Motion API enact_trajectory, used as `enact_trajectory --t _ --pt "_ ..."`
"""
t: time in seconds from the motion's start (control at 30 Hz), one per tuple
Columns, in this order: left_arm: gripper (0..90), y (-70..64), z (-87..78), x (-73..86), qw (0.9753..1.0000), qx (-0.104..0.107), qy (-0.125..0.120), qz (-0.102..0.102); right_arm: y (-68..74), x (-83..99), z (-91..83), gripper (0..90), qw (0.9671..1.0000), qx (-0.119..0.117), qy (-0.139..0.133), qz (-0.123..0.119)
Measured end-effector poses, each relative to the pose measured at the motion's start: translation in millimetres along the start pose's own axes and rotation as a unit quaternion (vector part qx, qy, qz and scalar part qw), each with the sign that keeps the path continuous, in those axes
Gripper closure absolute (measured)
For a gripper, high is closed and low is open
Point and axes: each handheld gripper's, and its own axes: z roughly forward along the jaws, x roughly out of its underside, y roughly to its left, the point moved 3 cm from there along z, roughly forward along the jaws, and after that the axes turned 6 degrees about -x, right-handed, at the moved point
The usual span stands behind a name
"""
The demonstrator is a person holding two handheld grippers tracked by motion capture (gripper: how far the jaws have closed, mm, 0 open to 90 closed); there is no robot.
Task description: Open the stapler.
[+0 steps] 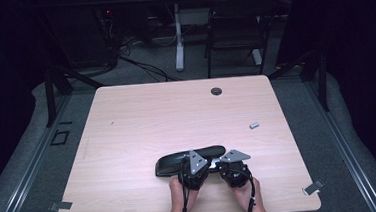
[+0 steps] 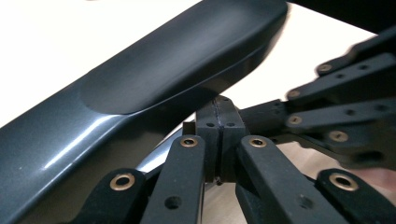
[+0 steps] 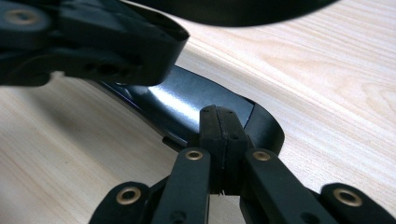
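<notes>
A long dark grey glossy case lies near the table's front edge, its upper shell raised above a lower shell. My left gripper is at the case's right part; its jaws are shut under the upper shell, with nothing visible between the pads. Close to its right, my right gripper also has its jaws shut, and the tips rest against the lower shell's rounded end. The left gripper's linkage is near the top left of the right gripper view. A hand holds each gripper.
A small grey block lies on the light wooden table to the right. A round cable hole sits near the far edge. Metal clips mark the front corners. A black chair stands beyond the table.
</notes>
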Motion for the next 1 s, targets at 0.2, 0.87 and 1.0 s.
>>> enact_trajectory --t 0.2,0.87,1.0 --pt "90.0 4.1 -0.4 -0.7 0.9998 -0.004 -0.011 -0.016 0.4 0.5 0.9 90.0 0.9999 0.003 -0.009 -0.004" --pt "90.0 12.3 -15.4 -18.5 0.999 -0.003 -0.041 -0.018 0.7 0.6 0.3 90.0 1.0 0.003 -0.007 -0.001" --pt "90.0 13.4 -17.5 -20.0 0.9987 -0.004 -0.046 -0.02 0.7 0.4 0.6 90.0 1.0 0.001 -0.008 -0.001"
